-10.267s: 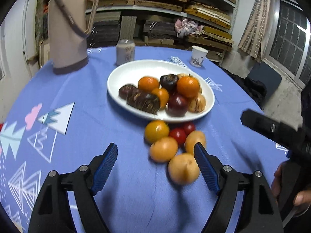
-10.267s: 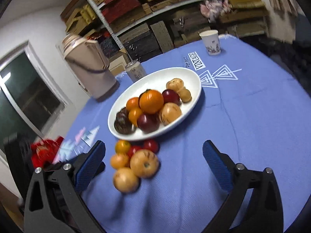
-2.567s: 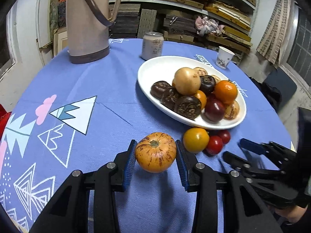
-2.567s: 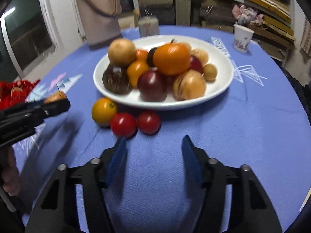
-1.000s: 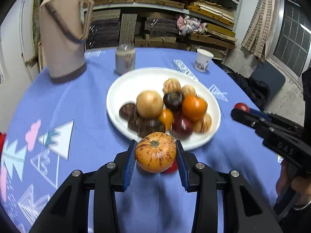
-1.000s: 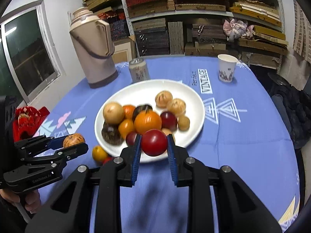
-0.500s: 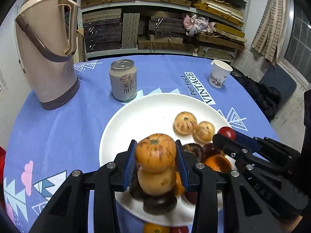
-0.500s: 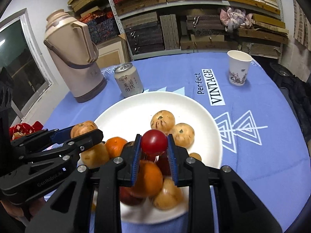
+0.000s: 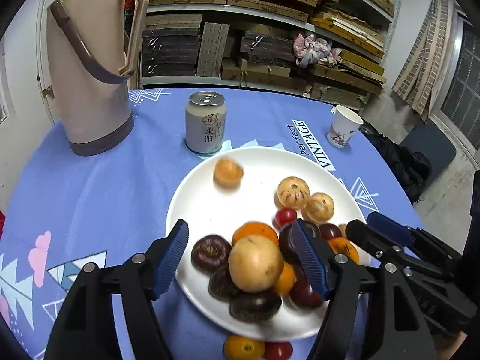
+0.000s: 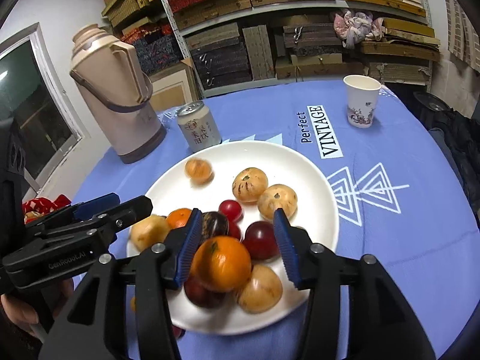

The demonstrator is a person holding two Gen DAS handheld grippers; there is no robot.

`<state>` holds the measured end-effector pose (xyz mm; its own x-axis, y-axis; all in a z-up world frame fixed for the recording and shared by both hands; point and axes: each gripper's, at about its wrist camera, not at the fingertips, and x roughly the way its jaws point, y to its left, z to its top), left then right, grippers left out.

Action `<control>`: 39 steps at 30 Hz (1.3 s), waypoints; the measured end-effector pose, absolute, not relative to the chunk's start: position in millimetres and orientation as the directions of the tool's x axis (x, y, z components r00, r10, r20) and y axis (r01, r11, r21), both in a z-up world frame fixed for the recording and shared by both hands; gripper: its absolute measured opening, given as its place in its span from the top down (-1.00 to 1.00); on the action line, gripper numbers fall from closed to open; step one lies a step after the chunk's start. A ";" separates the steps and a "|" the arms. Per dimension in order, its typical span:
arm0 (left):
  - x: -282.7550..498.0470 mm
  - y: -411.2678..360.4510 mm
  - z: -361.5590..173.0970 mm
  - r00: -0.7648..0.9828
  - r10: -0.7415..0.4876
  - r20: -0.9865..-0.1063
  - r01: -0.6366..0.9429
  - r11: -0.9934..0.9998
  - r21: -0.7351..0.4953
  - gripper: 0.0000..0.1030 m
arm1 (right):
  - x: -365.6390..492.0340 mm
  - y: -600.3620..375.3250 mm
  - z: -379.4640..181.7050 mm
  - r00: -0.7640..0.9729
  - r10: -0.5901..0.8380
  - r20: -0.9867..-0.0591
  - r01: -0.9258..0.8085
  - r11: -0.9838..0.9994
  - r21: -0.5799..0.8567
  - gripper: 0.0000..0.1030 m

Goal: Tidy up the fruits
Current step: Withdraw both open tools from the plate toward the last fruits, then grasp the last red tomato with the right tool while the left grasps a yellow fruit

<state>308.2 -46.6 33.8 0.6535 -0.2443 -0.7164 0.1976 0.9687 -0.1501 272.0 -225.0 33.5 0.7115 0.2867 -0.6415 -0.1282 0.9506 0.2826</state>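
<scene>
Fruits fill the plate (image 9: pixel 192 192); both my left fingers (image 9: pixel 177 252) and right fingers (image 10: pixel 189 240) have just been opening, gripping nothing.

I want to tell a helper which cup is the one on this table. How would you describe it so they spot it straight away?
Start at the white plate of fruit on the blue tablecloth, then look past it to the "Perfect VINTAGE" print. The paper cup stands upright just beyond the print, alone: white, open-topped, with a flower pattern near its base, unlike the sealed can.
</scene>
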 end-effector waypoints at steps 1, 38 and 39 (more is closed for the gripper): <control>304.6 -46.0 34.5 0.654 -0.247 -0.715 0.200 0.968 -0.151 -0.44 | 266.8 -225.5 34.8 0.718 0.283 -0.636 -0.128 0.952 0.279 -0.14; 216.9 18.1 -15.8 0.703 -0.068 -0.708 0.075 0.997 -0.022 -0.80 | 172.3 -136.7 -23.6 0.632 0.207 -0.747 -0.265 0.963 0.043 -0.70; 217.9 23.7 -14.4 0.702 -0.074 -0.708 0.061 0.997 -0.043 -0.80 | 175.3 -132.1 -25.8 0.627 0.204 -0.752 -0.272 0.962 0.034 -0.70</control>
